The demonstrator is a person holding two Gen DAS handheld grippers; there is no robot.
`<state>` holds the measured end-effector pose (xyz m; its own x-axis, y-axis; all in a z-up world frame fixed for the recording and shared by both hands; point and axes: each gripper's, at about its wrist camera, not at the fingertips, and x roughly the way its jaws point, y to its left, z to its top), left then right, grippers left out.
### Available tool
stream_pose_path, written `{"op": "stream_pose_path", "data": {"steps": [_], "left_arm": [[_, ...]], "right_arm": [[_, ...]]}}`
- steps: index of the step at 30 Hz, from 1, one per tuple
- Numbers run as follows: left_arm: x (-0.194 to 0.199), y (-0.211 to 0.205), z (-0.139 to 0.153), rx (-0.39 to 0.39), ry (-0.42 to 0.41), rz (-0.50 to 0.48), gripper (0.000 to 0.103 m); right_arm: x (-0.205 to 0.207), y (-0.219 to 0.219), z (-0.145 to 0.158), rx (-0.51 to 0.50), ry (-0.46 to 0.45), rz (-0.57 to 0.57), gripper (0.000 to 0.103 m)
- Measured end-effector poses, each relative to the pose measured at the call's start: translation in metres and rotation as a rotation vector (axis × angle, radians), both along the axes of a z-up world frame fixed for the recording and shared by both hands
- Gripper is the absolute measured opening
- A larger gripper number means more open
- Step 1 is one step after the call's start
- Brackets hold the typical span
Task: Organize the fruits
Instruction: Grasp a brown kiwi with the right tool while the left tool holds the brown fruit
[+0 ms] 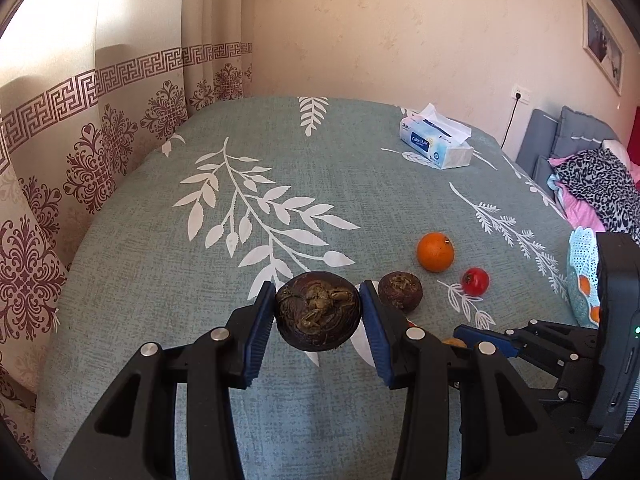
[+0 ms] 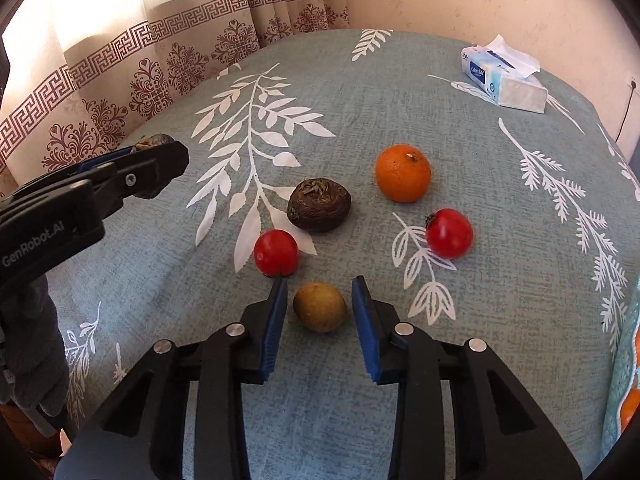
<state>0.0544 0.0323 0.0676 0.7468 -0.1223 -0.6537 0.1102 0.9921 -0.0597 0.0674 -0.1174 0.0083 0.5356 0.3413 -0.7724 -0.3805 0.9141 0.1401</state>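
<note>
My left gripper [image 1: 318,300] is shut on a dark brown water chestnut [image 1: 318,311] and holds it above the table; it also shows at the left of the right wrist view [image 2: 160,156]. My right gripper [image 2: 319,292] is open around a small yellow-brown fruit [image 2: 319,307] lying on the cloth, with gaps on both sides. Ahead lie a second brown chestnut [image 2: 319,205], an orange [image 2: 403,173] and two red tomatoes [image 2: 276,252] [image 2: 449,233]. The left wrist view shows the chestnut [image 1: 400,291], orange [image 1: 435,252] and one tomato [image 1: 475,281].
The table has a grey-green cloth [image 2: 360,92] with white leaf prints. A tissue box [image 2: 503,80] lies at the far right. Patterned curtains [image 2: 120,72] hang behind at left. A blue knitted item [image 1: 582,276] with orange patches sits at the table's right edge.
</note>
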Motion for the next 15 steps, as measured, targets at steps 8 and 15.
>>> {"op": "stream_pose_path", "data": {"steps": [8,15], "left_arm": [[0.0,-0.002,-0.001,0.004,-0.002,-0.005,0.044],[-0.005,-0.006,0.001,0.005,-0.013,-0.019,0.044]], "right_arm": [[-0.01,-0.008,0.007,0.017,-0.02,-0.014,0.028],[-0.025,-0.043,0.029,0.067,-0.065,-0.093,0.027]]}}
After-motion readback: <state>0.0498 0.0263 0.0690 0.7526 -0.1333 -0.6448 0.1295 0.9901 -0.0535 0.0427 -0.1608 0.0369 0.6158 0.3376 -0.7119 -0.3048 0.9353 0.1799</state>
